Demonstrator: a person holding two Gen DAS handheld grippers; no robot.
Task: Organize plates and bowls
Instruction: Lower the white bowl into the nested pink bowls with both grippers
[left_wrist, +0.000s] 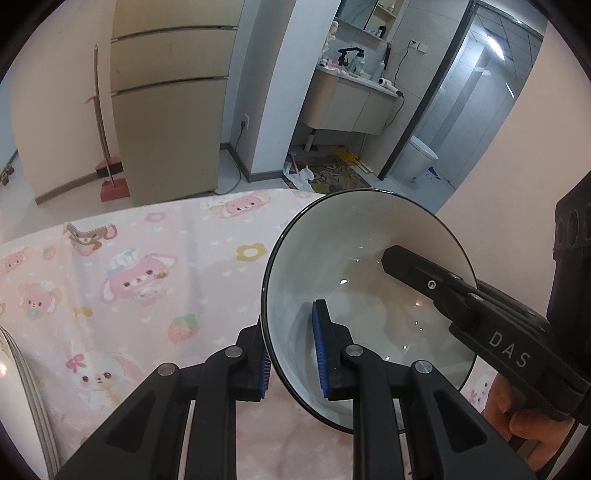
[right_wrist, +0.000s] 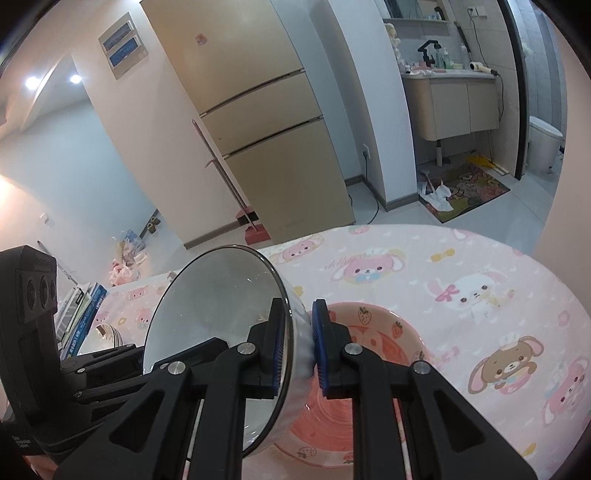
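Observation:
A white bowl with a dark rim (left_wrist: 354, 266) is held tilted above the pink cartoon tablecloth (left_wrist: 129, 280). My left gripper (left_wrist: 291, 354) is shut on its rim, one finger inside and one outside. My right gripper (right_wrist: 297, 347) is also shut on the same bowl's (right_wrist: 214, 295) wall from the other side; its finger (left_wrist: 417, 269) shows inside the bowl in the left wrist view. A pink strawberry-pattern bowl (right_wrist: 388, 347) sits on the table just beneath and right of the held bowl.
Plate edges (left_wrist: 26, 387) lie at the left of the table, with stacked plates (right_wrist: 110, 334) and books (right_wrist: 85, 306) by the table's left end. A fridge (right_wrist: 258, 122), a broom (left_wrist: 105, 147) and a bathroom doorway stand beyond the table.

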